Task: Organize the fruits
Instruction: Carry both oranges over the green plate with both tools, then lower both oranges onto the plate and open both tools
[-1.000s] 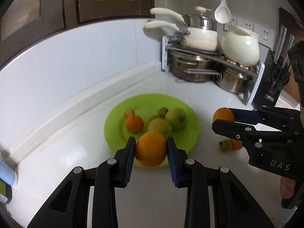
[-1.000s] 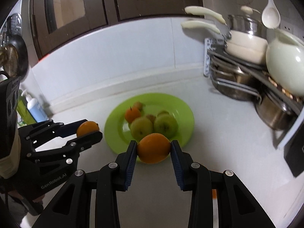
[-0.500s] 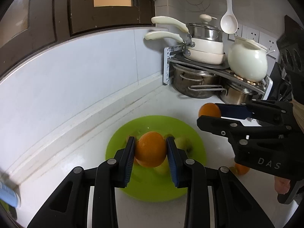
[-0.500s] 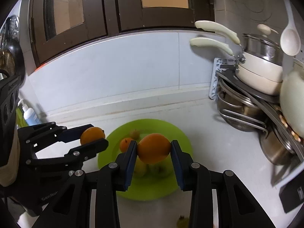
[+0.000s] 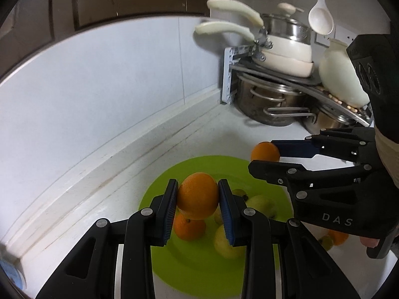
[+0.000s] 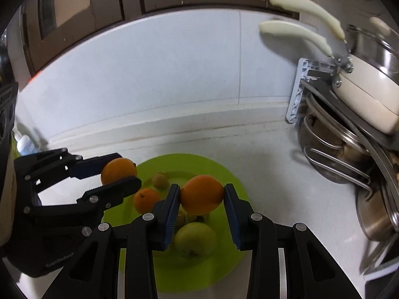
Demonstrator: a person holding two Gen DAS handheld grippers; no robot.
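- Left hand-held gripper (image 5: 198,199) clamps an orange (image 5: 197,195) over green plate (image 5: 192,269).
- Right hand-held gripper (image 6: 201,198) pinches 2nd orange (image 6: 202,193) above same plate, w/ apples (image 6: 195,239) below.

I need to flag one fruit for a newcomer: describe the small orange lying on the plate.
Find the round lime-green plate on the white counter. The small orange lies near its left edge, beside green apples. Unlike the two bigger oranges, no gripper holds it.
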